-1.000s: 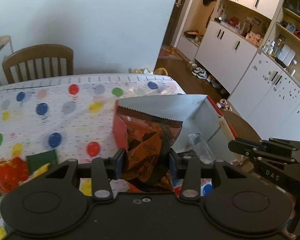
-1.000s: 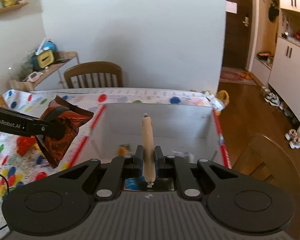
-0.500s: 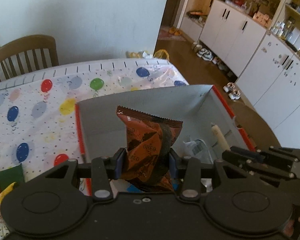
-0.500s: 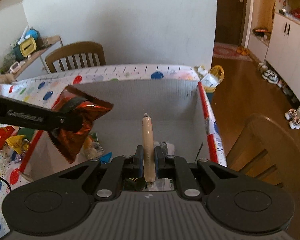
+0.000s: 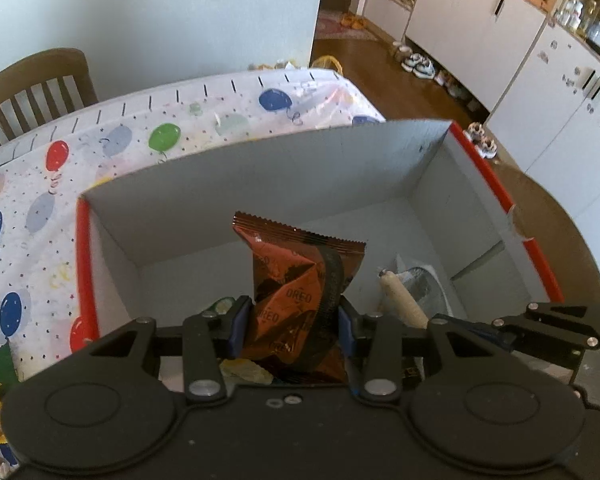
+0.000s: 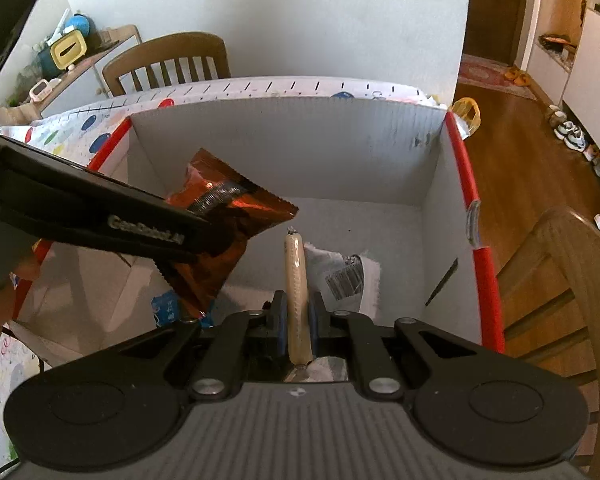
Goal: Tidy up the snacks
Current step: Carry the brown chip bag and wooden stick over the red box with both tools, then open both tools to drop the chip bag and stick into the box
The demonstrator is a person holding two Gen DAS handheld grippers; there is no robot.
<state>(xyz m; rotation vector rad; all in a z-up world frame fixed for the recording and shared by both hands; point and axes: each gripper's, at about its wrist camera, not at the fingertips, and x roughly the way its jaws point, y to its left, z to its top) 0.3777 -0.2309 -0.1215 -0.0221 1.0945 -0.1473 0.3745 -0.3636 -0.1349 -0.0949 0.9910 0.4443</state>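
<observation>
On the balloon-print surface (image 5: 40,208): red-edged cardboard box (image 5: 260,184), holding a clear wrapper (image 6: 342,276) and blue packet (image 6: 166,308), mostly hidden. Above box: left tool (image 5: 296,326) clamped on Oreo pack (image 5: 300,304); right tool (image 6: 298,322) clamped on sausage stick (image 6: 296,292). Lower box contents unclear.

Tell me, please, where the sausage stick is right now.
The sausage stick is clamped in the right gripper, held over the open box, just right of the Oreo packet.

White wall (image 6: 260,8), wooden chair (image 6: 168,60), white cabinets (image 5: 480,28), wood floor (image 6: 512,136).
</observation>
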